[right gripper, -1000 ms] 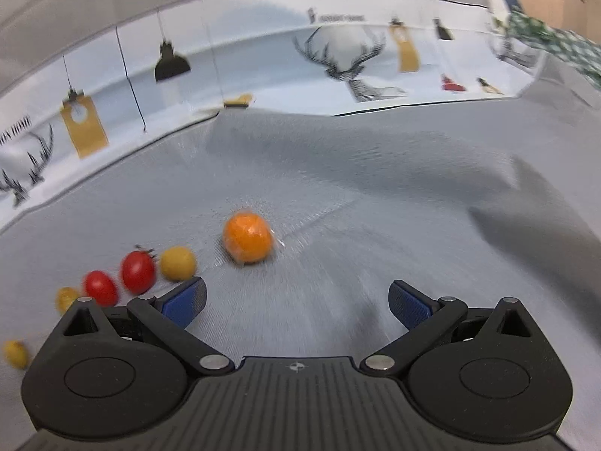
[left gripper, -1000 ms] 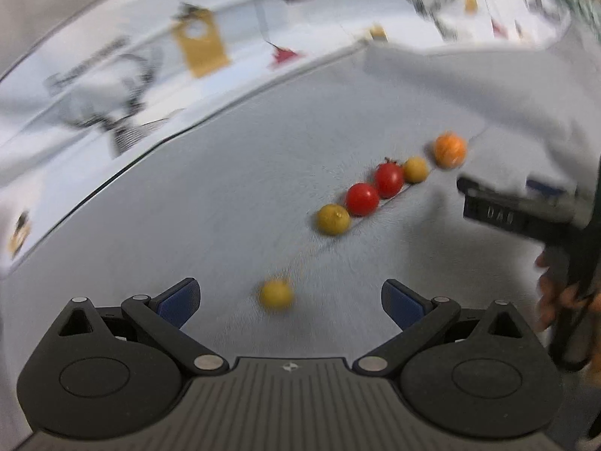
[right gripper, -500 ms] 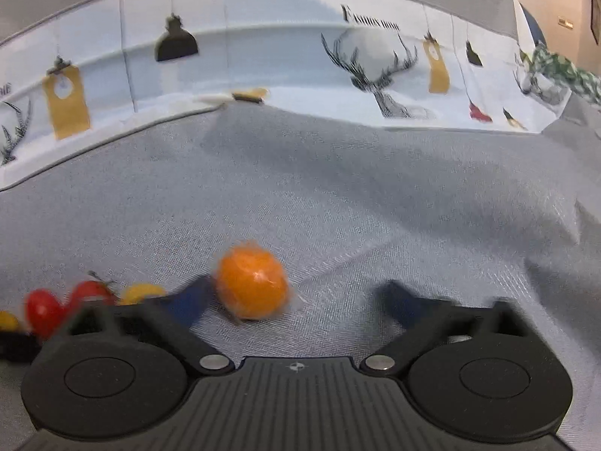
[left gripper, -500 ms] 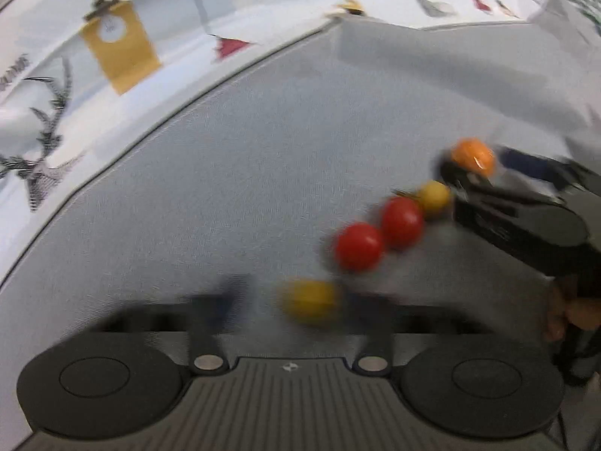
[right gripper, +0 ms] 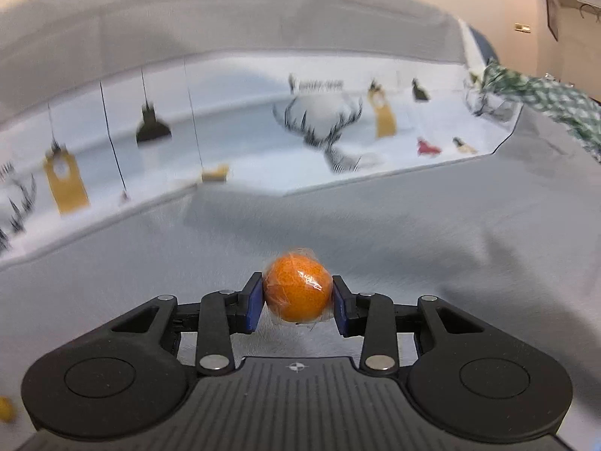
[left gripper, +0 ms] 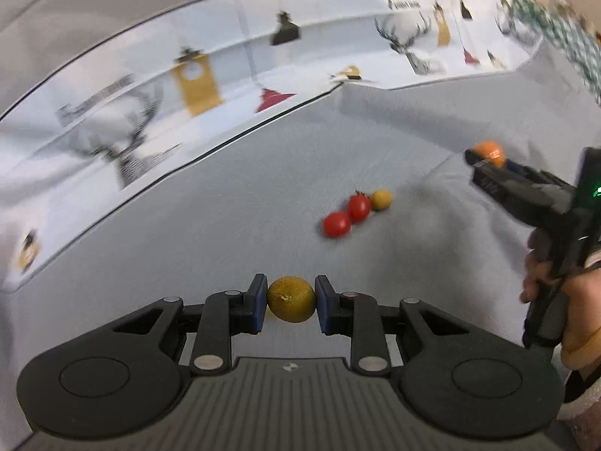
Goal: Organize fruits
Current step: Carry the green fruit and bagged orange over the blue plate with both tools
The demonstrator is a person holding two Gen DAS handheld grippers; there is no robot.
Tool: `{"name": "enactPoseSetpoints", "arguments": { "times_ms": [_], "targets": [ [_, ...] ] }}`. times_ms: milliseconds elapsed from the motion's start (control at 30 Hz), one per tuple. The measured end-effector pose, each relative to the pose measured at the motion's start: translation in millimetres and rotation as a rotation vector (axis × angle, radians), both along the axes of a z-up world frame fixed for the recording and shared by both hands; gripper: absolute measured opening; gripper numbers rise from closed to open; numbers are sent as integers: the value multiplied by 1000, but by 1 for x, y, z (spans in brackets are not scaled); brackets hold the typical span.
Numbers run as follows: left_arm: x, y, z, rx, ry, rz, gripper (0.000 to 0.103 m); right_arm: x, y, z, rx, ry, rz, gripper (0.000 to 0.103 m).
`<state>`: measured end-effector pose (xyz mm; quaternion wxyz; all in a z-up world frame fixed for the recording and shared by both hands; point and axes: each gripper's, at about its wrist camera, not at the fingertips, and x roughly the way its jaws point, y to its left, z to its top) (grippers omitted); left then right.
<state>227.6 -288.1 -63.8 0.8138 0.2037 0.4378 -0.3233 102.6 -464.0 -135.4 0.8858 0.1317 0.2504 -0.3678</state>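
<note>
From the left wrist, a grey cloth [left gripper: 210, 225] is seen spread ahead of the left gripper [left gripper: 291, 304], bordered beyond by a white printed sheet [left gripper: 131, 124] with antlers and lamps. A yellow fruit [left gripper: 291, 303] is clamped between the blue pads; a second ago the jaws were wide and the fruit lay loose ahead. It is roundish, so no long axis can be told. Two red tomatoes [left gripper: 347, 215] and a yellow one [left gripper: 381, 200] lie further ahead to the right.

From the right wrist, the same cloth and sheet are shown. The right gripper [right gripper: 298, 302] is closing on a wrapped orange [right gripper: 298, 290], previously free on the cloth.
</note>
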Motion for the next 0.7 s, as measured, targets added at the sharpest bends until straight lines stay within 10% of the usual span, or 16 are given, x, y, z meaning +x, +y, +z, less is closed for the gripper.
{"name": "enactPoseSetpoints", "arguments": {
  "times_ms": [233, 700],
  "targets": [
    [-89, 103, 56, -16, 31, 138, 30, -92, 90, 81, 79, -71, 250, 39],
    [-242, 270, 91, -40, -35, 364, 30, -176, 279, 151, 320, -5, 798, 39]
  ]
}}
